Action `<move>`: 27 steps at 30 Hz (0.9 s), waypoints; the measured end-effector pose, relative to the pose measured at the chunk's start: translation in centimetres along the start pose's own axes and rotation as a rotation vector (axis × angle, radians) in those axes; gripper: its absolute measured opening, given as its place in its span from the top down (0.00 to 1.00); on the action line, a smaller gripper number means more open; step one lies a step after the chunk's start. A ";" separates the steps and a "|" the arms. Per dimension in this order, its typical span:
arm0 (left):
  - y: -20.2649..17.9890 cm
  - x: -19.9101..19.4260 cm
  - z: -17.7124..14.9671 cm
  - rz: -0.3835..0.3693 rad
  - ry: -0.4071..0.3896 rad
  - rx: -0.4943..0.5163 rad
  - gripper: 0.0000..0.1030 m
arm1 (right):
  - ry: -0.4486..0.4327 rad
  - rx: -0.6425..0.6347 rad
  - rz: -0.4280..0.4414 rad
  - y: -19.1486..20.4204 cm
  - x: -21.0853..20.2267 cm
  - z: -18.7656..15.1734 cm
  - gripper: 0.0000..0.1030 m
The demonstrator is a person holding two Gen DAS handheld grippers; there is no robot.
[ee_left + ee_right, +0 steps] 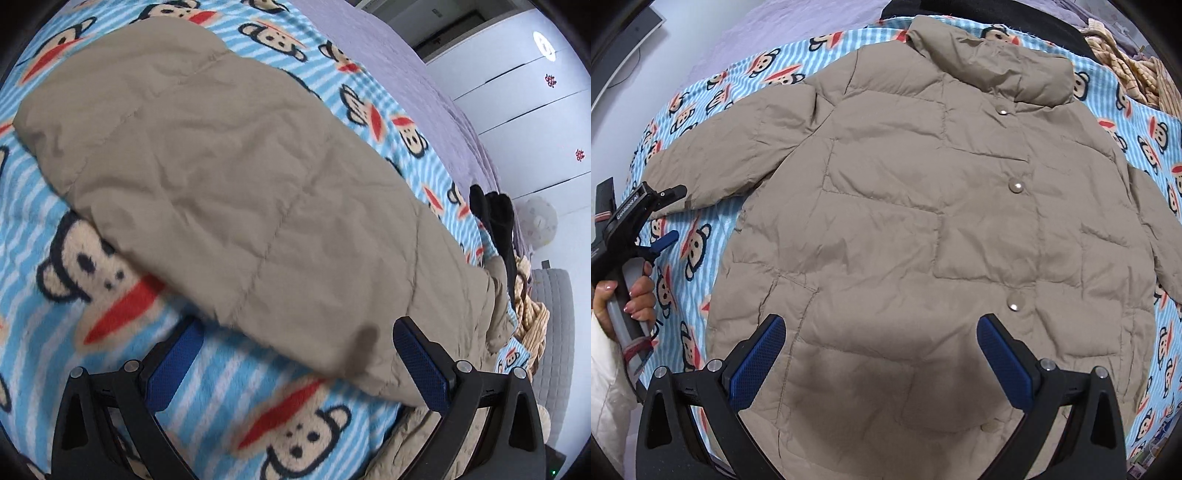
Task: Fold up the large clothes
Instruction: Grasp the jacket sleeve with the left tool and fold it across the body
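At far left a hand holds the left gripper beside the jacket's sleeve; its jaws gape wide and grip nothing, perhaps touching the cuff. The jacket lies flat, front up, snaps closed, on the blanket. The right gripper hovers over the hem, wide open and empty.

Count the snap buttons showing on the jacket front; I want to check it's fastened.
3 clearly. On the jacket: top snap under the collar, middle snap at the chest, lower snap above the right claw. More near the hem may be hidden.
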State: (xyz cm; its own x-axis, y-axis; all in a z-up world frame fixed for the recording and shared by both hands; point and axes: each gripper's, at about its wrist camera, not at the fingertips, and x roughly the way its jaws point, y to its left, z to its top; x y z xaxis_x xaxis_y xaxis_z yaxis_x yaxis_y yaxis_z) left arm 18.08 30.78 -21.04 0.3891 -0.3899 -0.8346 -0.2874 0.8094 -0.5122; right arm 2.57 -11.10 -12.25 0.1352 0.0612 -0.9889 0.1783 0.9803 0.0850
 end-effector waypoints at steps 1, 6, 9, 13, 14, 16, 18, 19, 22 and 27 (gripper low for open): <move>0.0 0.1 0.7 -0.005 -0.018 0.004 0.00 | -0.003 -0.001 0.002 0.2 0.2 0.2 0.00; -0.4 0.6 4.2 0.024 -0.102 -0.020 0.14 | -0.013 0.001 0.018 1.3 1.4 1.5 0.00; -0.2 1.3 6.2 0.049 -0.097 -0.006 0.84 | -0.031 0.003 0.040 2.1 1.9 2.6 0.00; -0.3 -0.5 6.8 0.001 -0.141 0.003 0.91 | -0.084 0.031 0.095 3.0 2.1 4.3 0.00; -0.8 -1.4 6.8 0.015 -0.166 0.039 0.91 | -0.101 0.045 0.117 3.1 2.1 4.8 0.05; -2.1 -3.1 6.5 0.033 -0.204 0.107 0.91 | -0.115 0.078 0.177 3.2 2.4 5.8 0.29; -3.5 -4.9 6.1 0.039 -0.240 0.174 0.91 | -0.111 0.131 0.283 3.1 3.1 6.7 0.65; -4.3 -5.7 5.9 0.038 -0.256 0.206 0.91 | -0.114 0.151 0.329 3.1 3.4 7.2 0.84; -7.2 -8.2 5.0 0.023 -0.307 0.313 0.91 | -0.141 0.155 0.409 4.2 4.5 8.5 0.88; -12.9 -10.1 2.7 -0.069 -0.321 0.449 0.91 | -0.114 0.176 0.527 6.5 8.1 10.2 0.89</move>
State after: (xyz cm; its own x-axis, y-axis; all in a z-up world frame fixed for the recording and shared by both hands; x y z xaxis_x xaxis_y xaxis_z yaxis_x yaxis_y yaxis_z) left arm 20.22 25.45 -5.47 0.6611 -0.3522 -0.6624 0.1223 0.9217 -0.3680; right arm 14.80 -6.14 -18.48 0.3524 0.5033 -0.7890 0.2164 0.7764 0.5920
